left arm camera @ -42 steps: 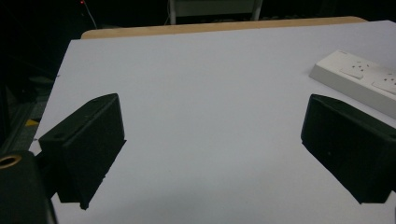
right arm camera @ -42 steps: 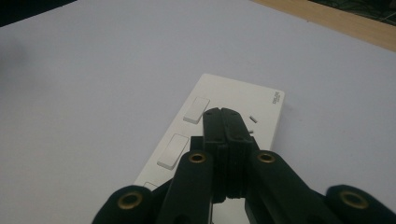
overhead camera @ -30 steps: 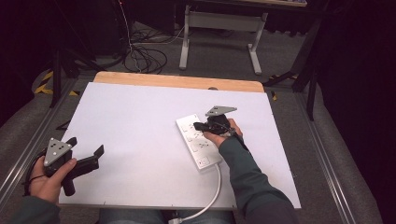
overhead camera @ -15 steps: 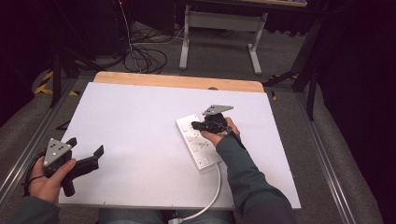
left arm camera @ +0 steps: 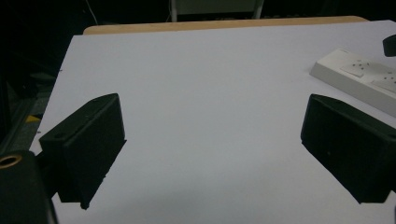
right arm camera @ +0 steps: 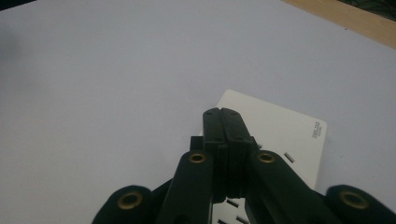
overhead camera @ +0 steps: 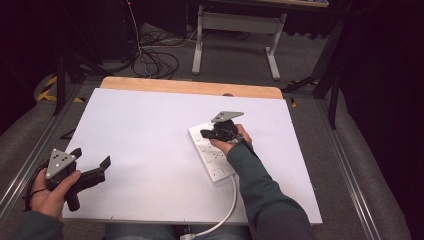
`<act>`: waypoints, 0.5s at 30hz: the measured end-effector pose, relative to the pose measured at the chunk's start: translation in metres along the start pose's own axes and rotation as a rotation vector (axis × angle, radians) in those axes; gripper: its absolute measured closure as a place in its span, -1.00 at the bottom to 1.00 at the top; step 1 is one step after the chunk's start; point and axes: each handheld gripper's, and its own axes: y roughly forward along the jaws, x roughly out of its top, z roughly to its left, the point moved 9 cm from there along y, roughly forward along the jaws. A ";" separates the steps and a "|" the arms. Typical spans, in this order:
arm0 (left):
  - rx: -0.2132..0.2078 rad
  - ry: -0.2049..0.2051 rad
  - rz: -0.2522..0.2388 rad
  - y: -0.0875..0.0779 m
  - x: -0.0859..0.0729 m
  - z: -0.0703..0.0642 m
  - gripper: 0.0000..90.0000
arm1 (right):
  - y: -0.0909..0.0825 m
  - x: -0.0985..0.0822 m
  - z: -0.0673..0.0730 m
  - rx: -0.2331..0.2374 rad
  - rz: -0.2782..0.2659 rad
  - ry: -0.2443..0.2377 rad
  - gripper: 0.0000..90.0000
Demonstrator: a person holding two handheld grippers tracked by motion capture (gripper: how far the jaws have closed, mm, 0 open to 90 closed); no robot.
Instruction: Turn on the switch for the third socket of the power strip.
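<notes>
A white power strip (overhead camera: 216,172) lies at an angle on the right half of the white table top (overhead camera: 150,125). My right gripper (overhead camera: 205,134) is shut, its jaws pressed flat together with nothing between them, and its tips hover over the strip's far end (right arm camera: 285,128). In the right gripper view the closed jaws (right arm camera: 222,115) point across that end. My left gripper (overhead camera: 91,157) is held near the front left corner with its jaws wide apart and nothing between them (left arm camera: 212,140). The strip (left arm camera: 359,74) lies far to its right.
The strip's white cable (overhead camera: 227,210) curves off the table's front edge. A wooden strip (overhead camera: 190,87) runs along the far edge. Beyond it are floor cables (overhead camera: 150,60) and a grey stand (overhead camera: 235,25). Metal rails flank both sides.
The right gripper has shifted slightly to the left over the far end of the power strip, still shut. The left gripper has stayed where it was.
</notes>
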 end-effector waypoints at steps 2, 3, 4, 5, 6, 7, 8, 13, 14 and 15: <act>0.000 -0.001 0.000 0.000 0.000 0.000 -0.85 | 0.002 0.001 0.000 0.000 0.001 -0.002 1.00; -0.001 -0.001 0.002 0.000 0.000 0.000 -0.85 | 0.002 0.001 0.001 0.000 0.002 -0.004 1.00; -0.001 -0.002 0.002 0.000 0.000 0.000 -0.85 | 0.003 0.001 0.001 0.002 0.003 -0.005 1.00; -0.001 -0.002 0.002 0.000 0.000 0.000 -0.85 | 0.003 0.001 0.001 0.002 0.005 -0.007 1.00; -0.001 -0.003 0.002 0.000 0.000 0.000 -0.85 | 0.004 0.002 0.001 0.000 0.006 -0.007 1.00; -0.001 -0.003 0.002 0.000 0.000 0.001 -0.85 | 0.005 0.002 0.001 0.000 0.005 -0.010 1.00; -0.001 -0.003 0.002 0.000 0.000 0.000 -0.85 | 0.005 0.002 0.001 -0.002 0.007 -0.010 1.00; -0.004 0.000 0.003 0.000 0.000 0.000 -0.85 | 0.012 -0.001 -0.002 -0.015 0.032 -0.019 1.00; -0.003 -0.003 0.002 0.000 0.000 0.000 -0.85 | 0.014 -0.002 -0.002 -0.018 0.042 -0.024 1.00; -0.002 -0.004 0.002 0.000 0.000 0.000 -0.85 | 0.016 -0.004 -0.002 -0.017 0.050 -0.029 1.00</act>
